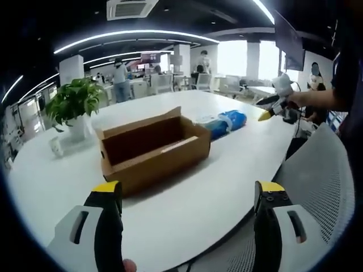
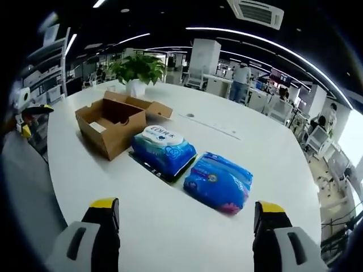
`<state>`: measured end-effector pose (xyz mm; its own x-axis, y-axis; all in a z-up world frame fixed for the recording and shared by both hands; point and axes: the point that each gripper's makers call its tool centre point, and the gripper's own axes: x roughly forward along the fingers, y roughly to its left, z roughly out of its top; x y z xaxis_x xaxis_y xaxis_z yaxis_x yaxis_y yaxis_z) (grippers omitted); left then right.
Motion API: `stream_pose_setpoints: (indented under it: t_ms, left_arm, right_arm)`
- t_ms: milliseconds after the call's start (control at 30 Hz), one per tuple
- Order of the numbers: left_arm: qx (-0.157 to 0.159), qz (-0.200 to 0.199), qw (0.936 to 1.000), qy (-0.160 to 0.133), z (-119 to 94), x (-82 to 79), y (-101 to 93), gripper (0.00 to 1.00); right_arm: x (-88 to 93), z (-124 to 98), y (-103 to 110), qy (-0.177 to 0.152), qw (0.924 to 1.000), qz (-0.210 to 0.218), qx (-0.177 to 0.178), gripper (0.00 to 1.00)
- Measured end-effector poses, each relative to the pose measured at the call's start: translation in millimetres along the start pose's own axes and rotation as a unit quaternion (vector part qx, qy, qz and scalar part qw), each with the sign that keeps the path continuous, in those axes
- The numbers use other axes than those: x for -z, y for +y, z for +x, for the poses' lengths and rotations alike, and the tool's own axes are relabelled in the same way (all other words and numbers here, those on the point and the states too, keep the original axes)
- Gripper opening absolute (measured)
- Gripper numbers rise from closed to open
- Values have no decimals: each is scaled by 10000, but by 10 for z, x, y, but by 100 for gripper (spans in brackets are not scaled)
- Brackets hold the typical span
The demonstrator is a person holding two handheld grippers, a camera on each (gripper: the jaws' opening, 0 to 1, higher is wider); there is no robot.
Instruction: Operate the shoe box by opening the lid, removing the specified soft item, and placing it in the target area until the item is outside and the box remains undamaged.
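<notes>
Box: the shoe box is sitting open on the white table, toward the edge nearest the potted plant – lid flap folded back, inside looking empty apart from a pale slip on the floor.
Soft items: two blue soft packs are lying outside the box on the tabletop – the wipes pack just beside the box's end wall, resting on a dark flat sheet, and the second blue pack just beside that one, farther from the box.
Left gripper: jaws are standing wide apart and holding nothing; it is hanging over the near table edge, facing the box's long side.
Right gripper: jaws are standing wide apart and holding nothing; it is hanging above the tabletop, facing the two packs.
Task status, judged: removal appears done; only tidying the placement may be remaining.
Technique: if adjusting a pack, close across its short width at the middle, squeeze lightly, lift straight up, and keep clear of the box walls and flap.
</notes>
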<state>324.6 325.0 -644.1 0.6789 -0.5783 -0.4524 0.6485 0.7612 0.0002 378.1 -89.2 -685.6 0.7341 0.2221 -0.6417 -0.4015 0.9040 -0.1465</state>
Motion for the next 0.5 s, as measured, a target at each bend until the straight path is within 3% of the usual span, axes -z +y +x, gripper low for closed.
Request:
stream_pose_setpoints:
  t_ms: [500]
  left_arm:
    - [90, 57, 9999, 17, 120, -178, 114, 95]
  right_arm:
    - [-111, -185, 297, -252, 9993, 279, 6, 99]
